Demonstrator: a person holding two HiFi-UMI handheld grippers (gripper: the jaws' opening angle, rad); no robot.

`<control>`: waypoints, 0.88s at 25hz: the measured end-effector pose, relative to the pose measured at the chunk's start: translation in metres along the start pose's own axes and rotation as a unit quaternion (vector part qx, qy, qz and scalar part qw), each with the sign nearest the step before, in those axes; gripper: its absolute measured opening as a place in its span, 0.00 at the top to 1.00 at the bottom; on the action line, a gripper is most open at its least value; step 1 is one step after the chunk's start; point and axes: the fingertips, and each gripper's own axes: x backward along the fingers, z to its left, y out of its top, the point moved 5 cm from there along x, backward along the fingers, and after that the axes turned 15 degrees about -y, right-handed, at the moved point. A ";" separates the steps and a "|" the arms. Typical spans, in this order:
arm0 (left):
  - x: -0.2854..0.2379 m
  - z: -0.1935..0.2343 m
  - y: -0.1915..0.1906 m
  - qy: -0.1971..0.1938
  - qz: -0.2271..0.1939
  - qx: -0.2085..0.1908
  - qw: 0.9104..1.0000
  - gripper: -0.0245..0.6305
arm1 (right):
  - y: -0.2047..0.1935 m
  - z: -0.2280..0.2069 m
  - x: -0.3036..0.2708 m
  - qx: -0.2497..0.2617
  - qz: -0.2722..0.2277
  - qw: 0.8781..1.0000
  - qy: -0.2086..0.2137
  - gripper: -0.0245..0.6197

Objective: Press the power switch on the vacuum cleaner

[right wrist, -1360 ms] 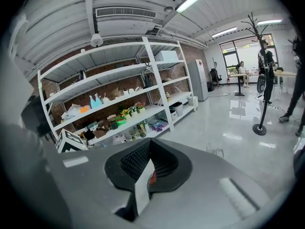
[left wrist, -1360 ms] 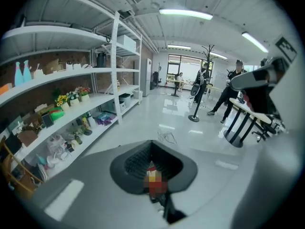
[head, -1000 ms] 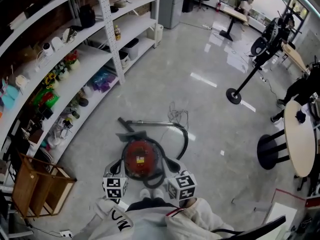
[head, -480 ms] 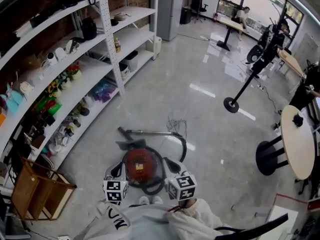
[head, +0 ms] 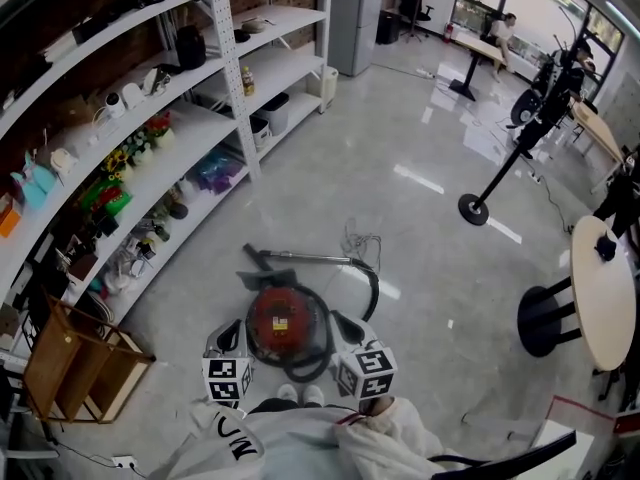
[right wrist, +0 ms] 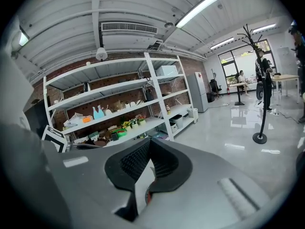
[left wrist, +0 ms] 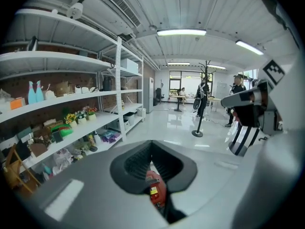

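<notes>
The person's white sleeves [head: 238,446] are showing at the bottom of the head view, and each hand is holding a gripper out over the floor. The left gripper [left wrist: 151,143] is pointing forward and down. Its black pads [left wrist: 132,163] are meeting at the tips and are gripping nothing. Through the narrow slit below the tips, a strip of the red vacuum cleaner [head: 284,316] is showing on the floor beneath. The right gripper [right wrist: 148,141] is being held the same way, with its jaws together at the tips and nothing between them; only pale floor and a sliver of red are showing through its slit.

The vacuum cleaner is sitting on the polished grey floor [head: 400,128] just ahead of the person's white shoes [head: 299,394], between the two grippers as the head view shows them, and neither gripper is touching it. Its power switch is too small to pick out. A black hose [head: 372,286] is curling round its right side and joining a metal wand [head: 312,258] lying across the floor just beyond it.

To the left, a wooden crate [head: 75,363] is standing beside long white shelving [head: 190,118] crowded with small items. Farther off to the right, a round-topped table [head: 603,293] and a black pole on a round base [head: 474,208] are standing on the floor.
</notes>
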 end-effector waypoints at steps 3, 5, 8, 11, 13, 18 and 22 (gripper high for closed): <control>0.006 -0.007 0.000 0.006 -0.003 -0.004 1.000 0.96 | -0.002 -0.004 0.001 0.001 0.002 1.000 0.005 0.96; 0.007 -0.011 0.001 0.007 -0.004 -0.006 1.000 0.96 | -0.003 -0.006 0.001 0.002 0.004 1.000 0.007 0.96; 0.008 -0.016 0.000 0.009 -0.005 -0.007 1.000 0.96 | -0.006 -0.008 0.004 0.007 0.008 1.000 0.010 0.96; 0.009 -0.016 -0.002 0.009 -0.005 -0.006 1.000 0.96 | -0.006 -0.008 0.004 0.013 0.007 1.000 0.011 0.96; 0.009 -0.015 -0.003 0.008 -0.007 -0.007 1.000 0.96 | -0.005 -0.007 0.004 0.015 0.004 1.000 0.011 0.96; 0.016 -0.017 0.000 0.002 -0.016 -0.013 1.000 0.96 | -0.007 -0.003 0.011 0.017 0.000 1.000 0.006 0.96; 0.028 -0.019 0.000 -0.004 -0.025 -0.014 1.000 0.96 | -0.010 0.006 0.023 0.021 -0.002 1.000 0.002 0.96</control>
